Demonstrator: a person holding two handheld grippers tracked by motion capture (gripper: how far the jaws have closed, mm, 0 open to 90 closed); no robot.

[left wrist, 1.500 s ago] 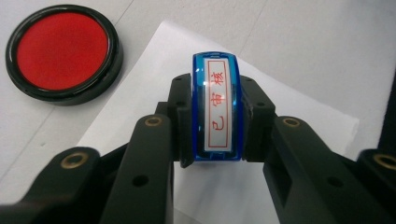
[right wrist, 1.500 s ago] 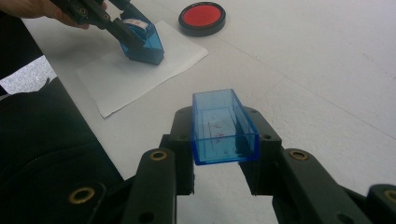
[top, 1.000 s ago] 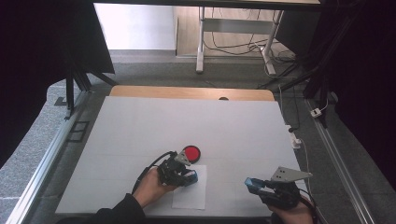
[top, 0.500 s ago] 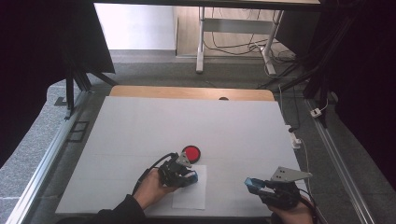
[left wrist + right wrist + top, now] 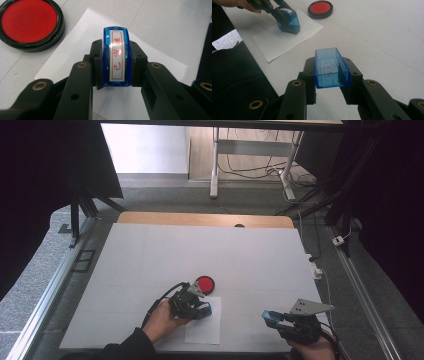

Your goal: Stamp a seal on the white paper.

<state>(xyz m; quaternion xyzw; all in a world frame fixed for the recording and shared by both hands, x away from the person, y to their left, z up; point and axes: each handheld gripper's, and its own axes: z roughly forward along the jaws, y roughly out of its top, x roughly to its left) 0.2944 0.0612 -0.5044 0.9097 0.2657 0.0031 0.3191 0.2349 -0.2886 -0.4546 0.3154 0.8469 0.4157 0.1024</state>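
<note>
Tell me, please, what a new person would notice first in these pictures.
The round red ink pad stands out on the white table. Beside it, the left gripper presses a blue stamp onto a paper sheet, while the right gripper holds the stamp's blue cap.

From the high view we look forward and down on the white counter (image 5: 200, 250) from above its near edge, well away from it. In the left gripper view we sit close behind the left hand-held gripper (image 5: 116, 58), facing down along its jaws at the white paper sheet (image 5: 155, 60) and the round red ink pad in a black rim (image 5: 28, 21). In the right gripper view we look low across the counter from the right hand-held gripper (image 5: 332, 67). All three views share the sheet and pad.
</note>
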